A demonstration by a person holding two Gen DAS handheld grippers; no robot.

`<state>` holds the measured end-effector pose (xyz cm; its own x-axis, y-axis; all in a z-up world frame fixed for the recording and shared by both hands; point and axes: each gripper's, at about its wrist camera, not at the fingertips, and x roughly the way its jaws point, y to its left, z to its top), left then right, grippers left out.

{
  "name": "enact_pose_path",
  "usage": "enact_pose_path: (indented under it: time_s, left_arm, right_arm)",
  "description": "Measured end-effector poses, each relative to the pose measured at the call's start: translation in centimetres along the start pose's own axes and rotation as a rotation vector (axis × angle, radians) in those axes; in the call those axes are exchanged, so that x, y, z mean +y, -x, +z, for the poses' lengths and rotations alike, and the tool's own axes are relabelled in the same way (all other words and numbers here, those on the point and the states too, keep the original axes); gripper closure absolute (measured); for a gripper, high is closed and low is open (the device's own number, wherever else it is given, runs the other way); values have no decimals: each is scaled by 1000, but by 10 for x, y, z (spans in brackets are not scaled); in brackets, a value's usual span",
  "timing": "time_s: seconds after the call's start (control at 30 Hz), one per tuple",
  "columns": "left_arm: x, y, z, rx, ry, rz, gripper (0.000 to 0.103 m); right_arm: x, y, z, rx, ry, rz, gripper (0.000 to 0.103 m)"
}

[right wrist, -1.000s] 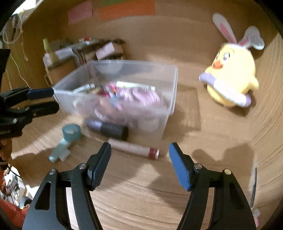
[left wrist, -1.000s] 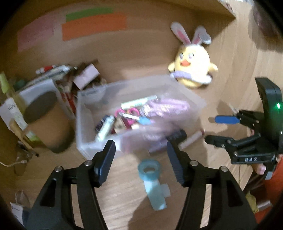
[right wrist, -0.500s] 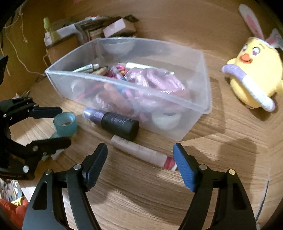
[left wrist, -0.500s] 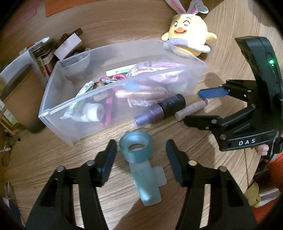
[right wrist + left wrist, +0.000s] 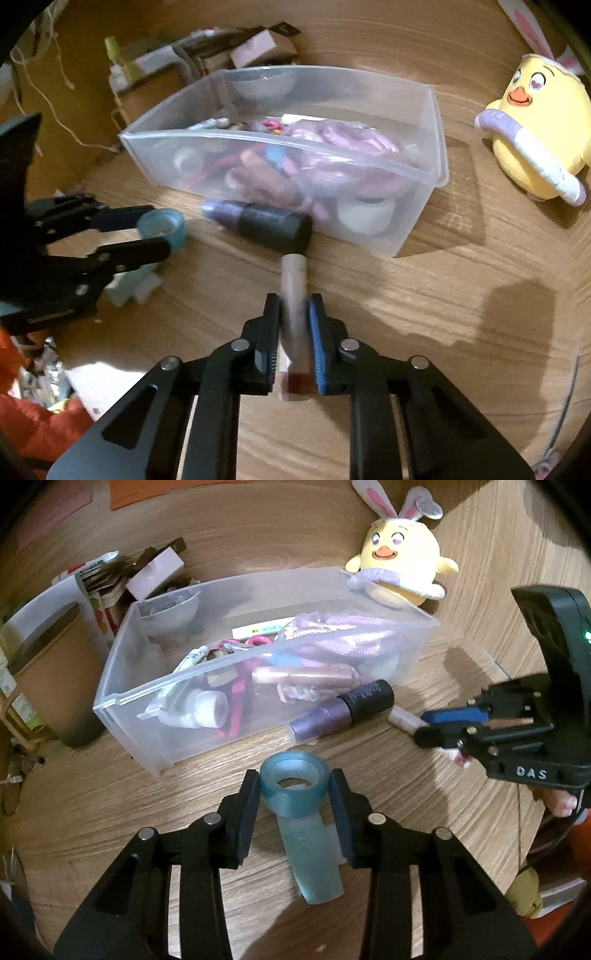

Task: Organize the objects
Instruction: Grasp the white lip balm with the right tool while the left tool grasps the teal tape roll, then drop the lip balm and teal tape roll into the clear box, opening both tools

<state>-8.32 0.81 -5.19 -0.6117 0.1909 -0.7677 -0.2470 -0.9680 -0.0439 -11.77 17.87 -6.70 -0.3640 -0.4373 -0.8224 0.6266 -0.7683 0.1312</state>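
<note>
A clear plastic bin [image 5: 140, 698] [image 5: 424, 229] holds several small cosmetics and a pink cord. My left gripper [image 5: 293, 790] is shut on a teal bottle [image 5: 295, 786] that lies on the wooden table in front of the bin; it also shows in the right wrist view [image 5: 162, 225]. My right gripper [image 5: 293, 306] is shut on a pale pink tube [image 5: 293, 280] with a red cap end, lying on the table. A purple-and-black tube [image 5: 343, 707] [image 5: 258, 218] lies against the bin's front wall between the two grippers.
A yellow plush chick with bunny ears [image 5: 399, 565] [image 5: 532, 140] sits right of the bin. A brown paper cup [image 5: 51, 679] and a pile of boxes and packets [image 5: 144, 572] stand left and behind the bin. The wooden table [image 5: 461, 332] extends right.
Both grippers moved down and forward and closed: the left onto the teal bottle, the right onto the pale pink tube. Both were open before.
</note>
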Motion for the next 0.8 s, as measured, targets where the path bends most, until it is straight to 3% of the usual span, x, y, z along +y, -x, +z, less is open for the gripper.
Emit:
enact_pose_path:
  time_s: [0.4, 0.63, 0.8]
  left_arm:
    - [11, 46, 24, -149, 64, -15, 65]
    - [25, 64, 49, -235, 112, 7, 65]
    - [40, 70, 64, -268, 150, 31, 65]
  right_arm:
    - [7, 52, 22, -195, -34, 40, 89]
    - [16, 73, 56, -317, -28, 3, 89]
    - [13, 70, 80, -343, -58, -22, 89]
